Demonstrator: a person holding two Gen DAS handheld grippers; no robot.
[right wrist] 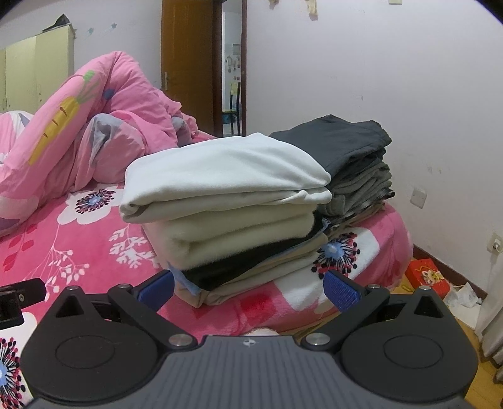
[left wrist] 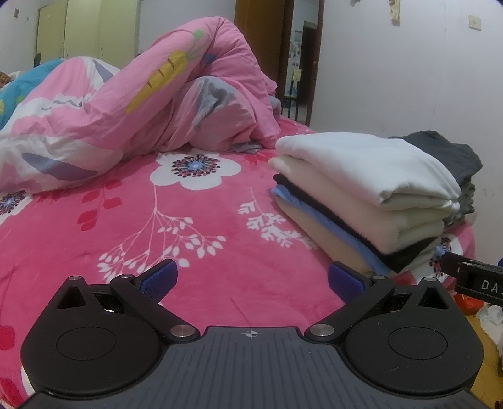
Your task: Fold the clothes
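- White walls, scuffed in places, with a switch plate low on the right.
- A brown wooden door stands open onto a lit room beyond.
- Pale yellow wardrobe against the far left wall.
- A bed under a pink floral blanket, with a rumpled pink quilt heaped at its far side.
- Wooden floor at the bed's right corner, strewn with a red box and scraps of paper.

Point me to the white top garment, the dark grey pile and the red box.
white top garment (right wrist: 226,163), right wrist view, its upper face.
dark grey pile (right wrist: 339,141), right wrist view, top fold.
red box (right wrist: 424,273), right wrist view, its lid.
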